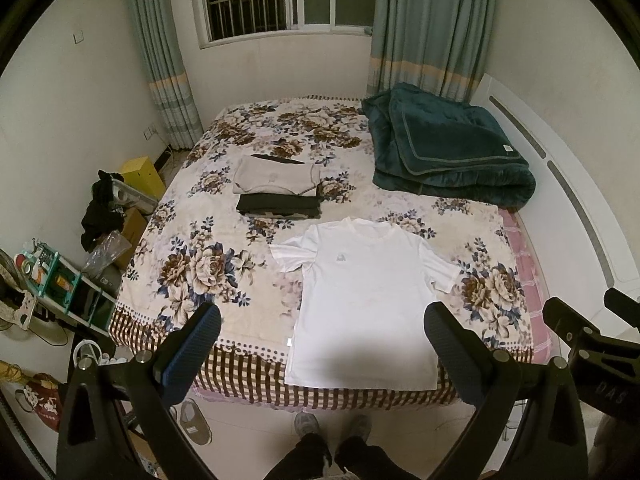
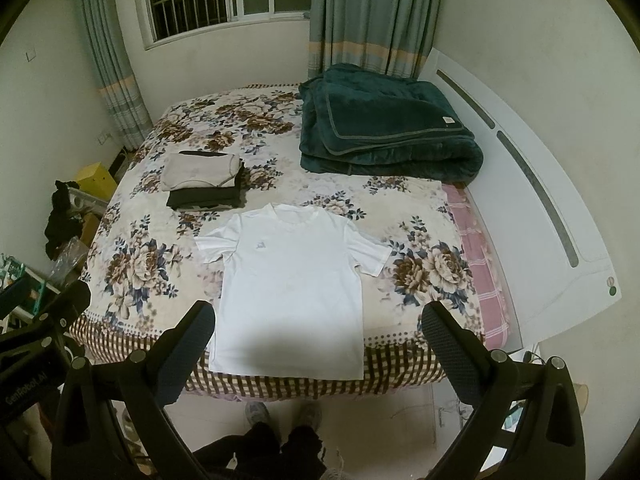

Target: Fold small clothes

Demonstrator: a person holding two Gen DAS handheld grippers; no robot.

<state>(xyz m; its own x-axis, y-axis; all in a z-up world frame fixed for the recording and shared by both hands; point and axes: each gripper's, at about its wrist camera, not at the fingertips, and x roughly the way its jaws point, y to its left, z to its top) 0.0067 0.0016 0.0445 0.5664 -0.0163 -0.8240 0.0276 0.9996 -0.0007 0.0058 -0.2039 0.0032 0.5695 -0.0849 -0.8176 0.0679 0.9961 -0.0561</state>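
From my left wrist view, my right gripper point(image 1: 592, 332) is cut off by the right edge, so its fingertips cannot be seen there, and in my right wrist view my left gripper point(image 2: 44, 320) is likewise clipped at the left edge. The small print on the chest of the white T-shirt point(image 1: 360, 300) is too faint and small to make out. In the stack of folded clothes point(image 1: 278, 192) toward the bed's point(image 1: 168, 240) far left corner, the beige top piece hides most of the dark garments beneath it.
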